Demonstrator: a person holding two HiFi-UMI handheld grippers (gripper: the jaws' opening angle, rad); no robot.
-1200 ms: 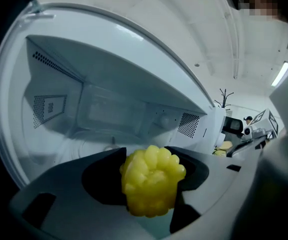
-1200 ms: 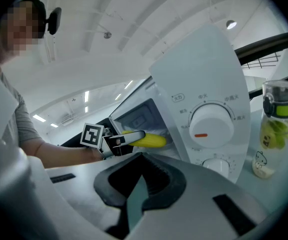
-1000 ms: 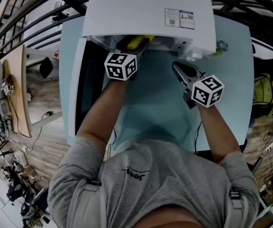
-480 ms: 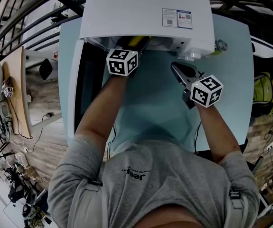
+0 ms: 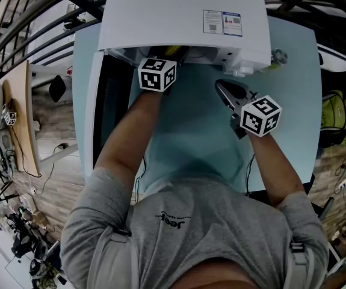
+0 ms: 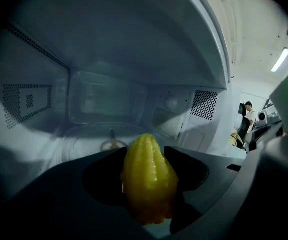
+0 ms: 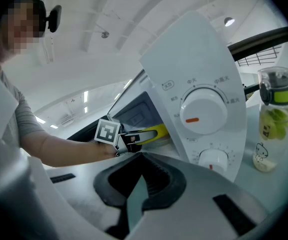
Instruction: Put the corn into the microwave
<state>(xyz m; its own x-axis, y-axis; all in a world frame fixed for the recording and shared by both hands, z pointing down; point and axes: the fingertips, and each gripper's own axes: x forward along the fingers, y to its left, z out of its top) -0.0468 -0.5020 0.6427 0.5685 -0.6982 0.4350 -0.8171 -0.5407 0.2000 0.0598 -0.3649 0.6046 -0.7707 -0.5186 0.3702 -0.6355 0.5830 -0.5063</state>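
As the corn (image 6: 150, 179) must reach the turntable (image 6: 78, 134) at 12 o'clock, my left claw (image 6: 147, 172) clamps it, tip forward, inside the microwave (image 5: 185, 17); my right claw (image 7: 139, 184), closed and empty, waits at 3 o'clock.

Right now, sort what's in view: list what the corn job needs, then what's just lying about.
Job: corn, held in the left tool; microwave, its door open.
Lying about: bottle beside the microwave; bag on the floor; right tool, empty.
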